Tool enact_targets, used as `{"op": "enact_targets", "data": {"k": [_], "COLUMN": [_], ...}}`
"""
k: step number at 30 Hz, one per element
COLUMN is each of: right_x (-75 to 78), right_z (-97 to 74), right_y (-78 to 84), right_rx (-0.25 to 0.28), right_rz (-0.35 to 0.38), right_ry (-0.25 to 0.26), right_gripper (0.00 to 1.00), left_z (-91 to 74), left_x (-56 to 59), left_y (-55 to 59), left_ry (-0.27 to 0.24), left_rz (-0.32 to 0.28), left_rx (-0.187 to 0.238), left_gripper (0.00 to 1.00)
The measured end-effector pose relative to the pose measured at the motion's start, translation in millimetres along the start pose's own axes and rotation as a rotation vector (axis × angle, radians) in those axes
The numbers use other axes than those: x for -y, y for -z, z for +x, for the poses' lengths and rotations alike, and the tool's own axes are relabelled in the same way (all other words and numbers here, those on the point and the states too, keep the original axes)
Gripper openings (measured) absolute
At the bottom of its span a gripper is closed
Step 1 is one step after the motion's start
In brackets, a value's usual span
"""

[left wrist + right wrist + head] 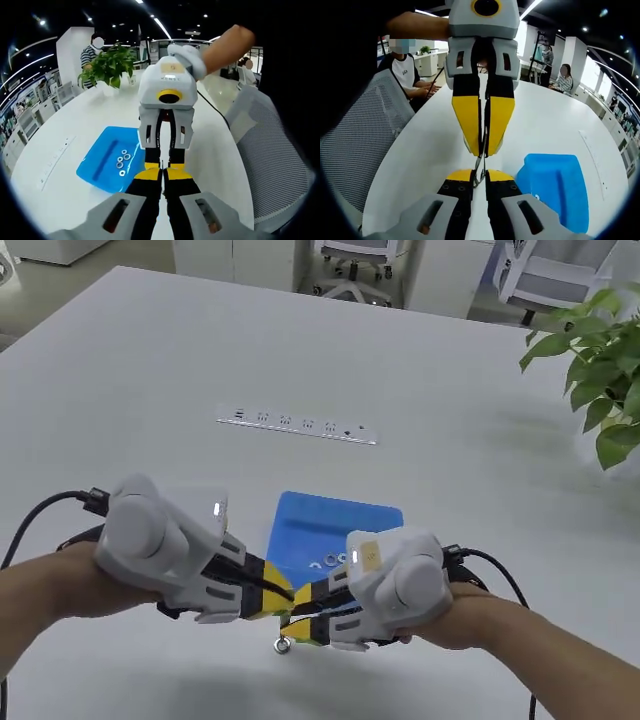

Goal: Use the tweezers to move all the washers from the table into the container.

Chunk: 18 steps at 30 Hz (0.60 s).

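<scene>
The left gripper (161,174) and the right gripper (480,178) meet tip to tip, and both have their jaws pressed shut on the thin tweezers (479,170), likely to keep them steady. One washer (283,644) sits right under the jaws, just beside the blue container (300,525) on the person's side. More washers (122,160) already lie inside that container on the worktop (150,390).

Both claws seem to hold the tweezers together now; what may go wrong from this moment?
1. The left claw and right claw both pinch the thin tweezers; an uneven release may drop or twist them.
2. The washer under them is outside the blue container and might slip before reaching it.
</scene>
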State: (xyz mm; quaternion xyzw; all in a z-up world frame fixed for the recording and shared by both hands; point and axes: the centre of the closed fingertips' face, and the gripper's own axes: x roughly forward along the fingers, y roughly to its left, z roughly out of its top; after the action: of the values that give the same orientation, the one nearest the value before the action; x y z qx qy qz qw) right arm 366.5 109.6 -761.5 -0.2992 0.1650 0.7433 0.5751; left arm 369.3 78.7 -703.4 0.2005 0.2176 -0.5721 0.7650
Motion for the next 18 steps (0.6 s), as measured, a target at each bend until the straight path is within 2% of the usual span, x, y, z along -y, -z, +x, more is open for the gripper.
{"op": "enact_targets", "data": {"k": [18], "right_x": [0.2], "right_z": [6.7], "right_y": [1.0], "right_rx": [0.003], "right_rz": [0.041], "right_ry": [0.006], "right_gripper": [0.08], "left_z": [-4.1], "left_x": [-2.6], "left_y": [4.9], "left_ry": [-0.005], "left_rz": [-0.006], "left_rx": [-0.007], "left_gripper": [0.05]}}
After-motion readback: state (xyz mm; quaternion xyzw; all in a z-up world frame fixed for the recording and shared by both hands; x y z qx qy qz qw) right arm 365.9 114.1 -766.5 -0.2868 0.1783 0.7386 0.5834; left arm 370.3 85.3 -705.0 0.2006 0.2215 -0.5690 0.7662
